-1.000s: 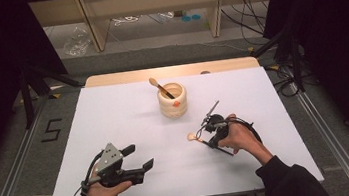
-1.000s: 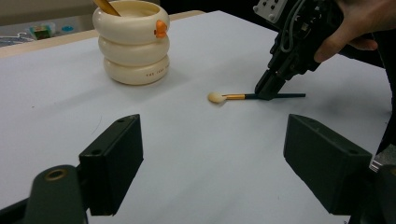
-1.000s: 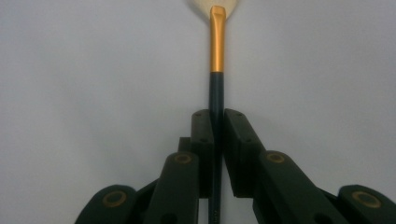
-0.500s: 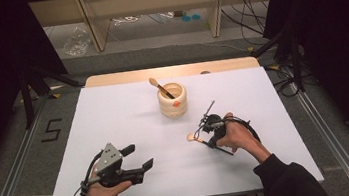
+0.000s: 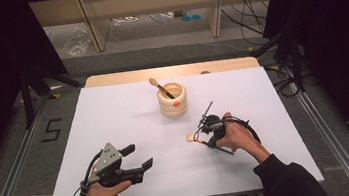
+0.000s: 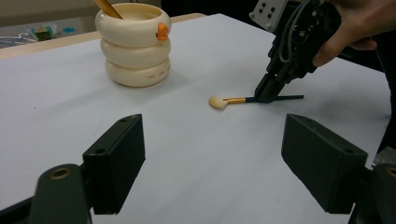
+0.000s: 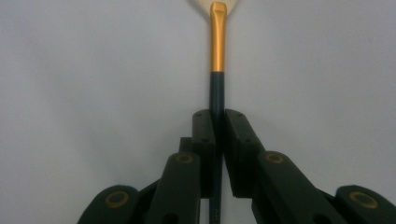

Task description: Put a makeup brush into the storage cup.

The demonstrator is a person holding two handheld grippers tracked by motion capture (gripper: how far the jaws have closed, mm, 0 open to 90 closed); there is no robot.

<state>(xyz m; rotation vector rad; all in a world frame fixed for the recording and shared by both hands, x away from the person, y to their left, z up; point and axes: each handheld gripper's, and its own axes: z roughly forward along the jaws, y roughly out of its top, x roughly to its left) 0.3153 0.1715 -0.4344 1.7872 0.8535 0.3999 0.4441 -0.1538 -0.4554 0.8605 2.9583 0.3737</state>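
My right gripper (image 5: 206, 135) has its fingers (image 7: 204, 140) clamped on the brush (image 6: 243, 100), which lies flat on the bench (image 5: 114, 115) near the cup (image 5: 172, 100). I'd lift straight, keeping the handle centred. My left gripper (image 5: 137, 157) rests open, empty.

Left gripper (image 5: 136, 158) low, jaws wide apart, right gripper (image 5: 202, 134) tilted down, jaws closed.

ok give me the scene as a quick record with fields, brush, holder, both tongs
brush on table: makeup brush, cream head, gold ferrule, dark handle, lying flat on the white table
right tongs: shut on the makeup brush handle
left tongs: open, nothing between them, apart from the brush
holder: cream ringed cup, upright, orange spot on its side
in holder: second brush, leaning out over the rim
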